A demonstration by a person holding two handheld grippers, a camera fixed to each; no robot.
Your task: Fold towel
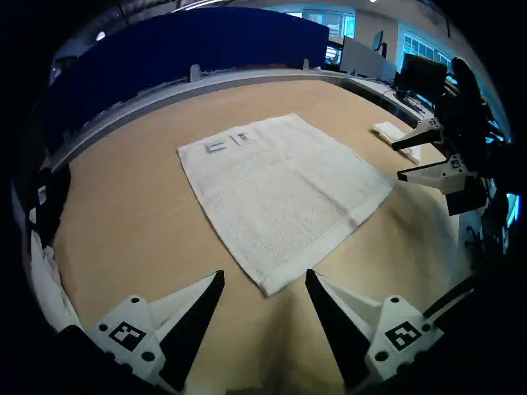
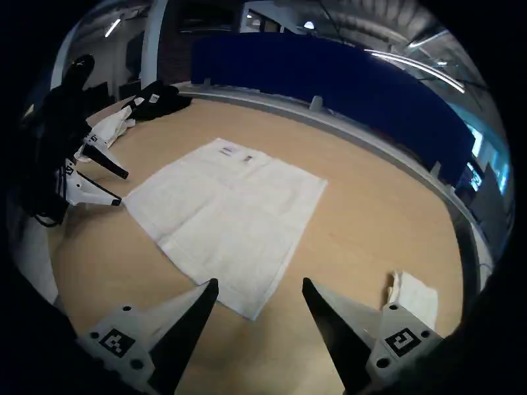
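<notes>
Towel [image 1: 283,191] lies flat and unfolded, mid-tabletop [image 1: 125,204]. Left tongs [image 1: 263,273] wide open and empty, one towel corner right between the tips. Right tongs [image 2: 259,282] also wide and empty, just short of the adjacent corner.

Step looks like pinching those two corners:
- Come in low, get one finger under the hem, and bite the flat woven band, not the pile.
- Close fully before lifting.
- Lift both sides level and carry to the far edge with the labels [image 1: 229,141], corner to corner.

Terry is thick, looped and limp; expect sag between grips and drag on the smooth wood-look top. Small folded cloth [image 2: 415,297] sits well apart.
</notes>
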